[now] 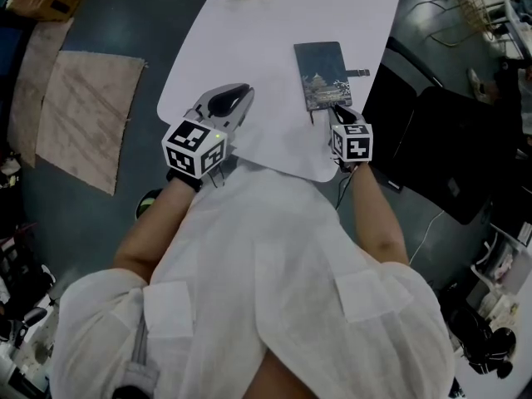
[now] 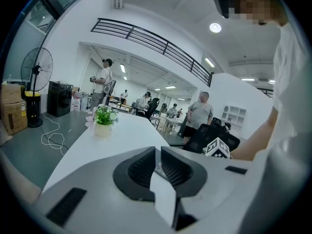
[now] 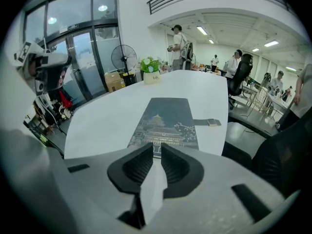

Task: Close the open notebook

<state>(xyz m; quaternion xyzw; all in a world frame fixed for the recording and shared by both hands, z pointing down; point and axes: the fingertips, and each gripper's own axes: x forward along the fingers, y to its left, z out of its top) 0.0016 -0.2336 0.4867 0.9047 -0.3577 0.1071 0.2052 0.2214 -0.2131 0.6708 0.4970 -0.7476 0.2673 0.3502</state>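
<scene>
Finishing the close, I'd judge: the notebook (image 1: 322,75) already lies shut, cover up, on the tabletop (image 1: 249,40), close to the right edge and not far from the near end. Its long axis runs from the near end toward the far end, only slightly skewed. The cover picture reads upright from my side, bottom edge toward me. The strap (image 1: 359,73) sticks out loose toward the right edge, unfastened. My right claw (image 1: 337,112) sits at the notebook's near right corner, pointing steeply down, jaws a thin slit apart with nothing visibly pinched. My left claw (image 1: 237,98) rests over the near left edge, well apart from the notebook, jaws practically together and empty. Next call: lift the right claw clear without dragging the cover; the strap may want tucking.
</scene>
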